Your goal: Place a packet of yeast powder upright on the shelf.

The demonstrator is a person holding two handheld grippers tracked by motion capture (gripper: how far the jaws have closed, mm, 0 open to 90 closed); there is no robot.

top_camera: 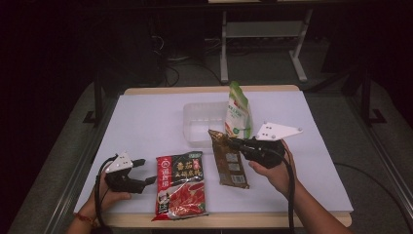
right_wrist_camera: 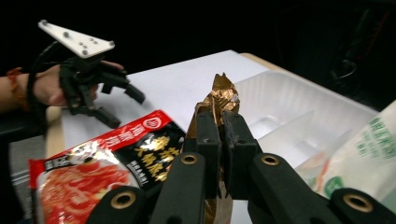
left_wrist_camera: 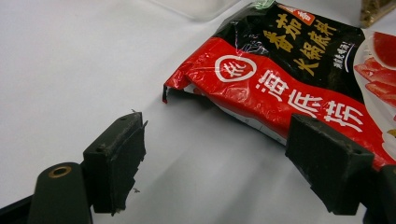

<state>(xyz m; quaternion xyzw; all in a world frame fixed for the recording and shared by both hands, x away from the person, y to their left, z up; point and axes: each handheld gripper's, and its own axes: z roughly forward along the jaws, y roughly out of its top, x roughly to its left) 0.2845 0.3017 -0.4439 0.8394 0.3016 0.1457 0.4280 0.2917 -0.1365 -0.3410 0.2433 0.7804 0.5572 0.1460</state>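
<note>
A brown-gold packet lies slanted at the table's middle, its top end raised. My right gripper is shut on that upper edge; in the right gripper view the crumpled gold tip sticks up between the pressed pads of the right gripper. A red and black packet lies flat near the front edge. My left gripper rests open just left of it. In the left gripper view the left gripper has wide-apart jaws that frame the red packet's corner with nothing held.
A clear plastic tray sits at the back centre on the white table cover. A white and green bag stands at the tray's right side. In the right gripper view, the tray and the bag lie close ahead.
</note>
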